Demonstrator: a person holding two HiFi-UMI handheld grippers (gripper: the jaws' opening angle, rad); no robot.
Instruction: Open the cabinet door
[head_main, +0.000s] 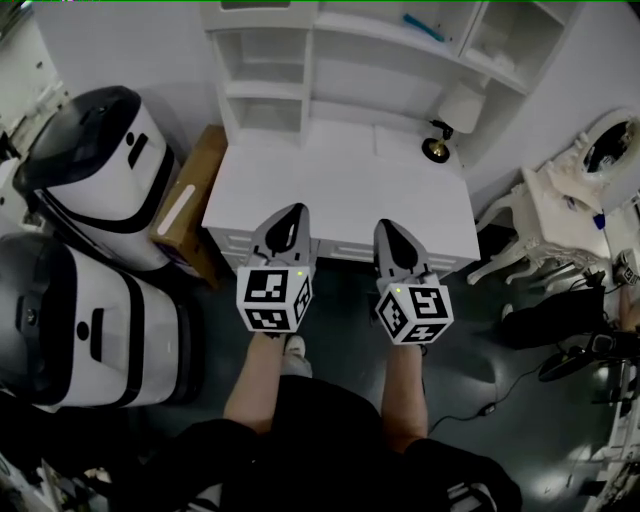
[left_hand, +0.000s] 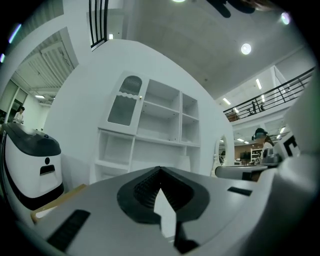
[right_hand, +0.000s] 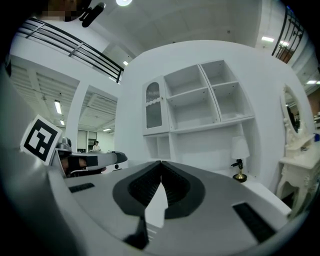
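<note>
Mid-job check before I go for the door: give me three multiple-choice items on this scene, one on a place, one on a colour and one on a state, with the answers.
1. Where does the table lamp stand?
A. at the right end of the desk
B. at the desk's left end
C. on the floor

2. What colour is the frame of the cabinet door?
A. brown
B. black
C. white

3. How are the right tongs?
A. open wide
B. shut, with nothing between them
C. shut on the door's knob

Answers:
1 A: in the head view it sits at the desktop's right rear corner.
2 C: the frame round its pane shows white in both gripper views.
3 B: in the right gripper view the tips meet, with only the desk beyond them.
</note>
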